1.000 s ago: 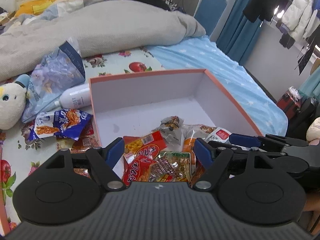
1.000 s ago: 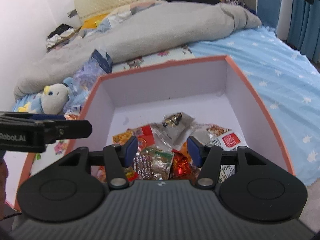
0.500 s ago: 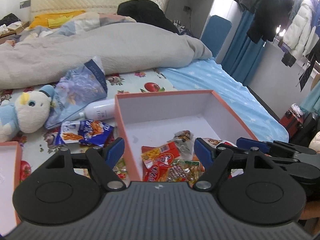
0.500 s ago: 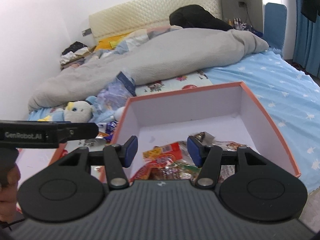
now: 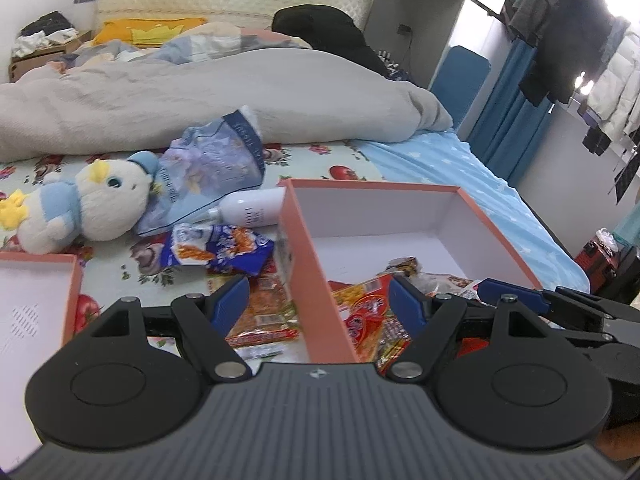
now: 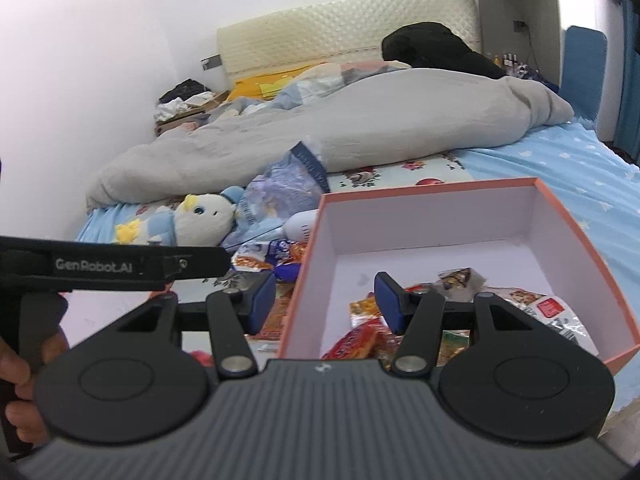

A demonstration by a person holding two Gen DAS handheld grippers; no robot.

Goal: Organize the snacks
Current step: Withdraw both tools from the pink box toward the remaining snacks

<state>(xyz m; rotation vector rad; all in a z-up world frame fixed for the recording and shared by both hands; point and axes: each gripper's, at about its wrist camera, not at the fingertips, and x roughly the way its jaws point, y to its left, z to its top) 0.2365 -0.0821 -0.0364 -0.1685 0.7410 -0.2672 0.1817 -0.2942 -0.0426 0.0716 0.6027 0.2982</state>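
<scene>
An orange box (image 5: 304, 280) with a white inside sits on the bed and holds several snack packets (image 5: 360, 304); it also shows in the right wrist view (image 6: 308, 280). A blue snack bag (image 5: 216, 248) and an orange-red packet (image 5: 264, 320) lie on the sheet left of the box. My left gripper (image 5: 316, 304) is open and empty, straddling the box's left wall from above. My right gripper (image 6: 324, 296) is open and empty, above the same wall.
A plush duck (image 5: 80, 204), a white bottle (image 5: 252, 208), a large pale blue bag (image 5: 212, 168) and a grey duvet (image 5: 200, 96) lie behind. A second orange box's corner (image 5: 40, 300) is at the left.
Both grippers have pulled back, risen and shifted left from over the box's snacks. The box now sits to the right and the loose packets on the sheet have come into view.
</scene>
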